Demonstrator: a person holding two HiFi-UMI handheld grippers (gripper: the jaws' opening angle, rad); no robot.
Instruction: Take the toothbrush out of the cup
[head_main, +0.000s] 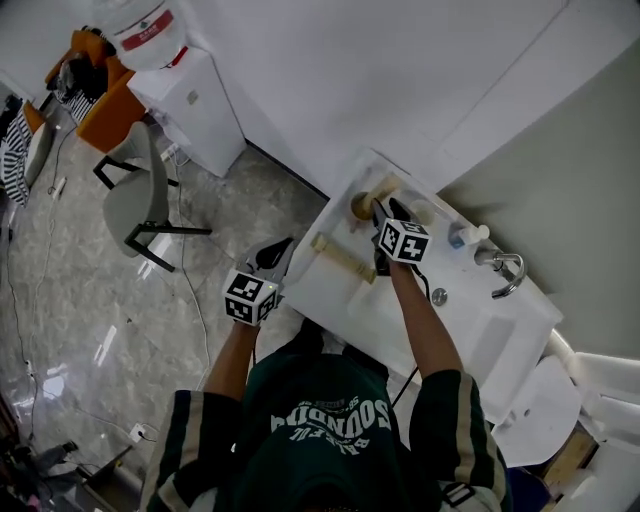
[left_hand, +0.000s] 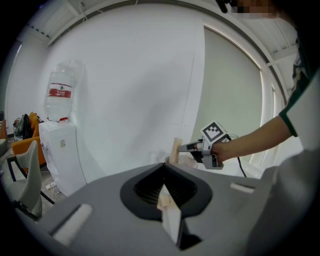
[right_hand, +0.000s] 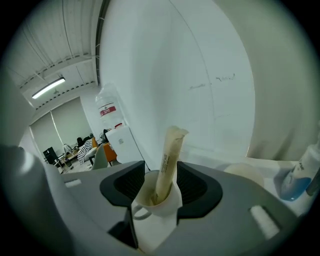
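The long toothbrush in its cream paper wrapper (right_hand: 169, 160) stands upright in the off-white handled cup (right_hand: 159, 207), leaning on the rim. The right gripper (right_hand: 161, 186) has its jaws spread either side of the cup, released rather than clamped, probably to steady it. The left gripper (left_hand: 165, 172) hangs at the counter's edge with its jaws drawn together. The cup sits on a white washstand (head_main: 330, 290) near a chrome tap (head_main: 505, 268). Beyond it are a grey chair (head_main: 135, 195) and a water dispenser (head_main: 190, 95).
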